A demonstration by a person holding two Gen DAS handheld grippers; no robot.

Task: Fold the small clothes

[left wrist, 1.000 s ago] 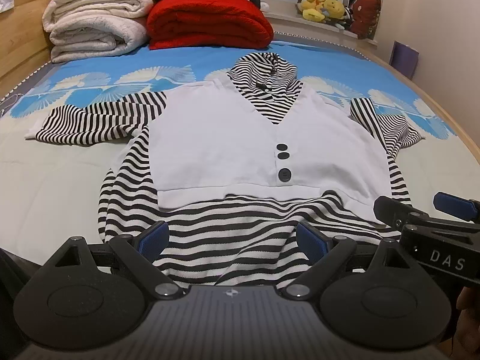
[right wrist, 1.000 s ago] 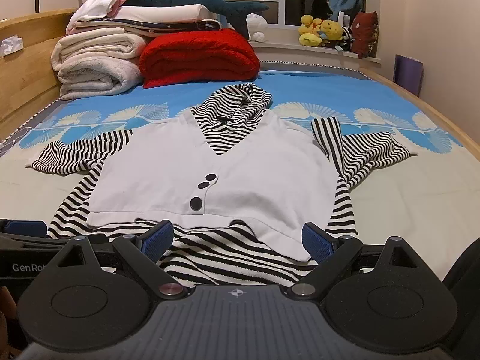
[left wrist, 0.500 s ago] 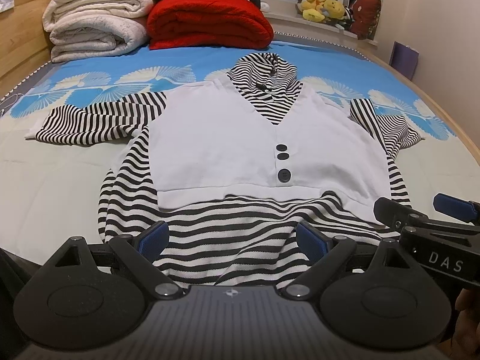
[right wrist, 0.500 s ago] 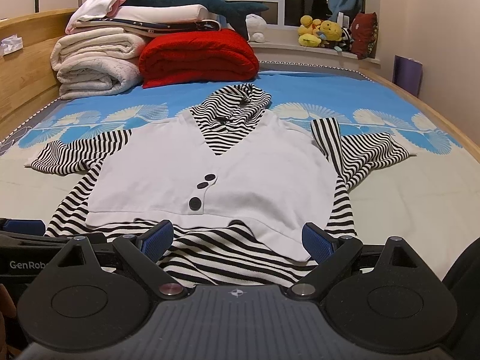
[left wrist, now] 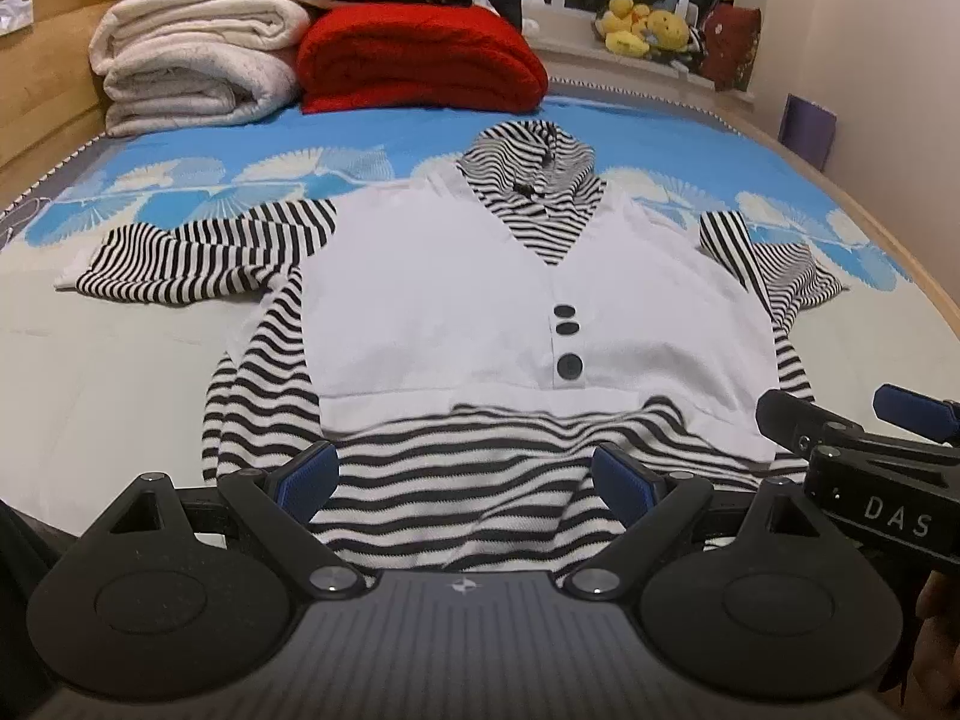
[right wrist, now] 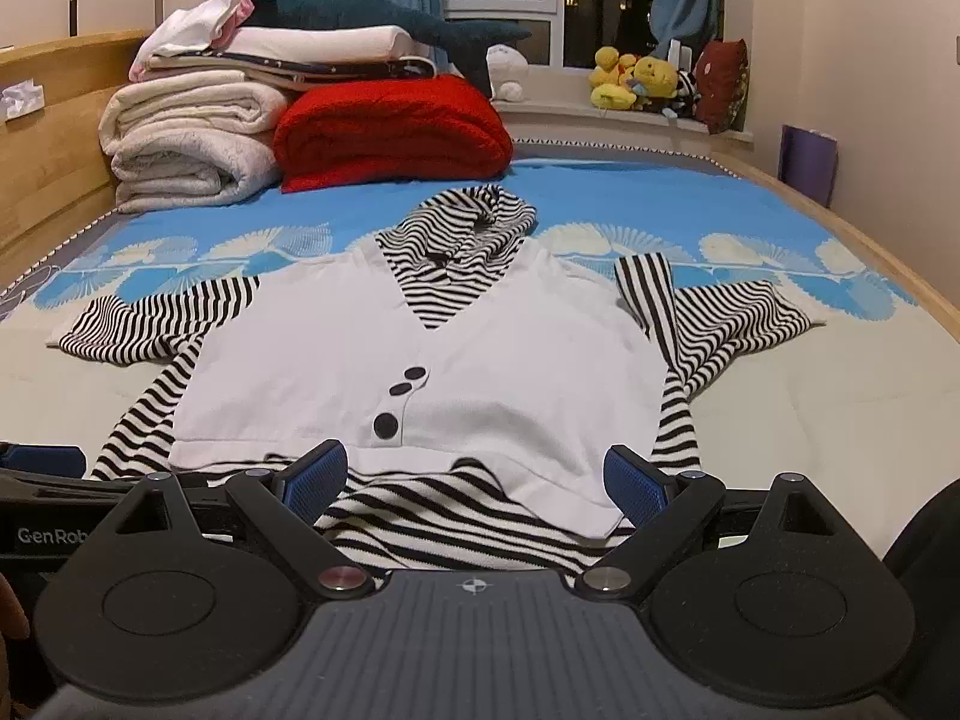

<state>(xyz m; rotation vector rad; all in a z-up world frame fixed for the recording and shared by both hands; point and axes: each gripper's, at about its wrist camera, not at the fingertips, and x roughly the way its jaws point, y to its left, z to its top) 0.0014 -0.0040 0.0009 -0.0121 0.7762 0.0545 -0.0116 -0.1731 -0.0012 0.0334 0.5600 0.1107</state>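
A small top (left wrist: 480,312) lies flat, face up, on the bed (left wrist: 108,372), its striped hood pointing toward the folded blankets (left wrist: 198,66). It has a white vest front with three dark buttons over black-and-white striped sleeves and hem. Both sleeves spread outward. The left hand-held gripper (left wrist: 465,477) and the right hand-held gripper (right wrist: 477,477) sit at the hem, jaws apart, holding nothing.
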